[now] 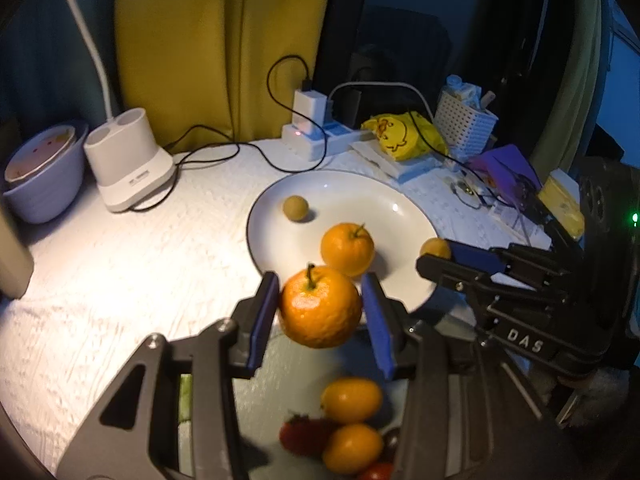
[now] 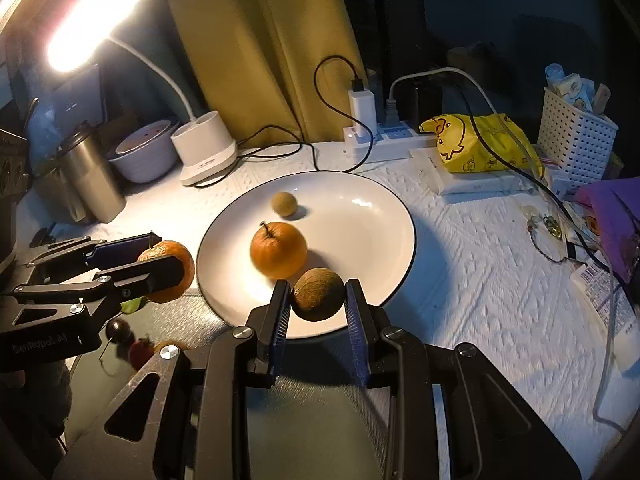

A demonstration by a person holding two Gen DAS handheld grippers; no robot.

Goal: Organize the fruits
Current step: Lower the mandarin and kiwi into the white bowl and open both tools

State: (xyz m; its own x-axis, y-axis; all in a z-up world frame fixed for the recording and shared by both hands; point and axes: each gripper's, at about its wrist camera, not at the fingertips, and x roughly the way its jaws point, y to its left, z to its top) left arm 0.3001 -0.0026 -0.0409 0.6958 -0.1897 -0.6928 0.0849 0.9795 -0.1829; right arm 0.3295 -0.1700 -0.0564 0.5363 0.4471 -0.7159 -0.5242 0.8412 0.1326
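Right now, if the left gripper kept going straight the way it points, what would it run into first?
Most likely the orange on the plate: it sits just beyond the held orange between the left gripper fingers, inside the white plate. Depth is unclear, so it might pass above it.

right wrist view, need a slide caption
Right gripper holds a brown longan over the white plate, beside an orange; left gripper carries another orange.

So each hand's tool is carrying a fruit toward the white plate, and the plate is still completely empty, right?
Not quite. Each tool does carry a fruit: the left tool an orange, the right tool a small brown fruit. But the white plate is not empty; the right wrist view shows another orange and a small brownish fruit on it.
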